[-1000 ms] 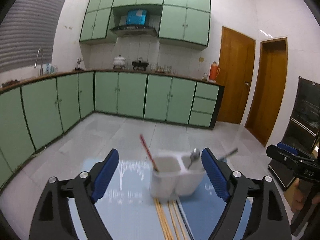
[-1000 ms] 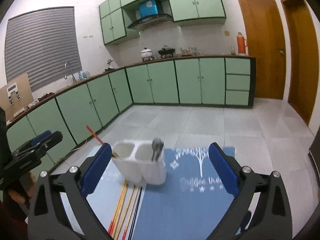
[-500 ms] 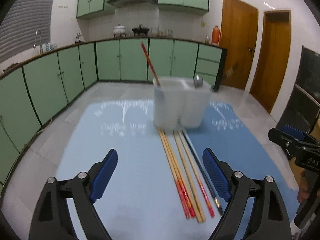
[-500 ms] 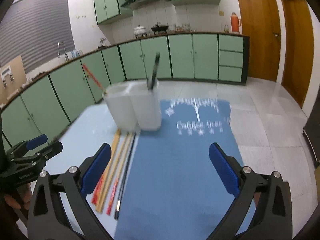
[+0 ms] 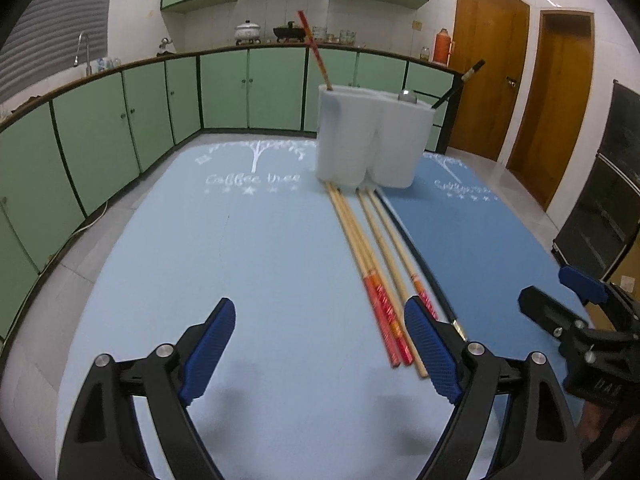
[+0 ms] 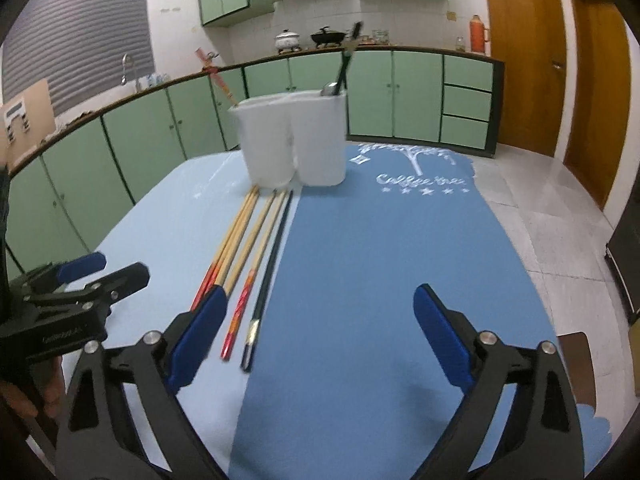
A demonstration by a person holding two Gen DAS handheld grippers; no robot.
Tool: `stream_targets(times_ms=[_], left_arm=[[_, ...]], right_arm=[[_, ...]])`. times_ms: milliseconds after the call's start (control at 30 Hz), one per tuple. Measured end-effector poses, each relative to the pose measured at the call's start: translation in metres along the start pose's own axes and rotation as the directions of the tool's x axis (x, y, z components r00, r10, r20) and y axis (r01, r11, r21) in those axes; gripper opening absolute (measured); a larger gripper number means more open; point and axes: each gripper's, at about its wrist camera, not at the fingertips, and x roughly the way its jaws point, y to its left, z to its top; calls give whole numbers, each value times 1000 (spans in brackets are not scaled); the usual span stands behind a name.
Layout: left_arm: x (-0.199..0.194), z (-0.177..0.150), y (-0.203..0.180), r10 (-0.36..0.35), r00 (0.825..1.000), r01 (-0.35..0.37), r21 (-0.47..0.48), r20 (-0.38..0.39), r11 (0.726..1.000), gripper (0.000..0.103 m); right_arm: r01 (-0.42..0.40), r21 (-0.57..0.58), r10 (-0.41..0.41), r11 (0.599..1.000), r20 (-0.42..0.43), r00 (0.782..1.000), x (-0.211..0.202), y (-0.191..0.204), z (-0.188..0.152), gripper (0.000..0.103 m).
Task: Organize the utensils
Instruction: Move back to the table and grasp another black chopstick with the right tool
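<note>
Green cupboards (image 5: 248, 88) run round the kitchen under a dark counter, and two brown doors (image 5: 492, 88) stand at the far right. In front of me a table is covered by two mats side by side: a pale blue mat (image 5: 240, 264) and a darker blue mat (image 6: 380, 264), each printed with a white tree and lettering. At the far end, across the seam between the mats, stands a white two-cup holder (image 5: 372, 140). A red-tipped chopstick (image 5: 316, 52) leans out of one cup; a spoon (image 6: 330, 89) and a dark stick (image 6: 348, 56) poke out of the other. Just in front of the holder the loose chopsticks (image 5: 372, 264) lie in a close row on the pale mat, running lengthwise towards me, wooden ones with red ends and a black chopstick (image 6: 272, 264) along the seam. The left gripper (image 5: 316, 348) hangs low over the pale mat, its blue pads wide apart with nothing between them, the right-hand pad just beside the red ends. The right gripper (image 6: 320, 332) hovers over the dark mat, jaws apart and empty though they have just been closing a little; the near ends of the row lie by its left-hand pad.
</note>
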Motion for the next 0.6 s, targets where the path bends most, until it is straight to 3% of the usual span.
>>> stream_targets(times_ms=[167, 333, 600], left_arm=[[-1, -8, 7, 14, 1000, -14, -2, -18, 1000, 83], [-3, -12, 14, 20, 1000, -20, -14, -23, 1000, 83], [2, -19, 13, 8, 999, -8, -17, -51, 1000, 83]], right_arm=[[-16, -18, 15, 1000, -34, 999, 5, 13, -12, 75], [-22, -41, 20, 999, -64, 998, 12, 24, -21, 57], [-22, -45, 17, 999, -102, 995, 19, 29, -28, 41]])
